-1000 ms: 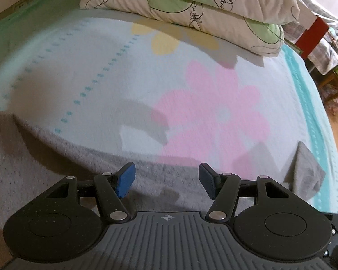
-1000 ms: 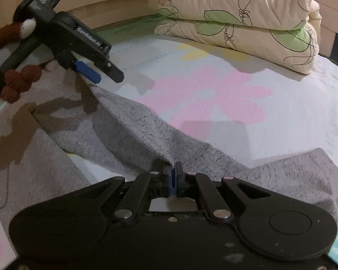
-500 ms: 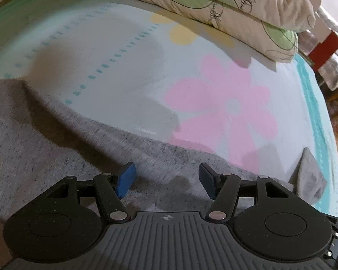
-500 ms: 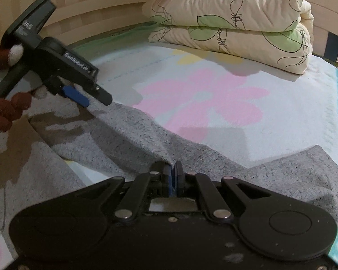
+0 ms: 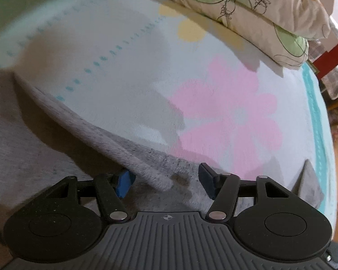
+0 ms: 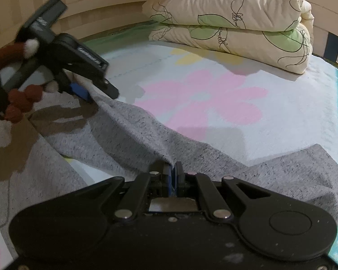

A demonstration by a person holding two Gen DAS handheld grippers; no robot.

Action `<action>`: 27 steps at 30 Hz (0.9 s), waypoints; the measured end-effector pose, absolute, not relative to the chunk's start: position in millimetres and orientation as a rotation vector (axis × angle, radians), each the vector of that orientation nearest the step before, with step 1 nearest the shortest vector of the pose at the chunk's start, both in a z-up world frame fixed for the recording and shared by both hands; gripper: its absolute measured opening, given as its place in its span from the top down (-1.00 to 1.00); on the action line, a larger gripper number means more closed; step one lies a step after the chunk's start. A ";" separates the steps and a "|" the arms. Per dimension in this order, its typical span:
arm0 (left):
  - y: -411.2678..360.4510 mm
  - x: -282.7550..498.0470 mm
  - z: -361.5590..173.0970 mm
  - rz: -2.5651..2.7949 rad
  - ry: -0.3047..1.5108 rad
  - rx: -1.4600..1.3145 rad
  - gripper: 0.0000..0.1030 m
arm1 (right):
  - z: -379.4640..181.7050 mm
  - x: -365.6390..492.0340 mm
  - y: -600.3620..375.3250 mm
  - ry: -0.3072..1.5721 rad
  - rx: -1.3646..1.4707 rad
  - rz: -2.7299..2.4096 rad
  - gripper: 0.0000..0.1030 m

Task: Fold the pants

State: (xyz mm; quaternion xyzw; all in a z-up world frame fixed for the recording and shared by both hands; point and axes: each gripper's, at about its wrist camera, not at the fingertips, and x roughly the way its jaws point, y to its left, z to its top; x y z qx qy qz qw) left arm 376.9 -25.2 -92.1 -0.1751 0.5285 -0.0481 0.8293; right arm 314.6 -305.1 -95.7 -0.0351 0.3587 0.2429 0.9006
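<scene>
Two grippers work the pants [image 6: 128, 135] on the bed [image 6: 270, 121]: right gripper [image 6: 173, 171] pinches them tight, left gripper [image 5: 164, 181] has just been closing around an edge; no fold is finished.

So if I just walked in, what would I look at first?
Probably the big pink flower printed in the middle of the bedsheet, and the folded leaf-pattern quilt at the far end of the bed. Nearer, grey pants lie rumpled across the sheet, with the right gripper pinching their edge and the left gripper closing around a raised fold.
</scene>
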 end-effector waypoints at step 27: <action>-18.9 283.5 -66.2 -0.189 0.787 -0.270 0.93 | -120.1 461.5 -368.3 0.964 0.194 -0.326 0.40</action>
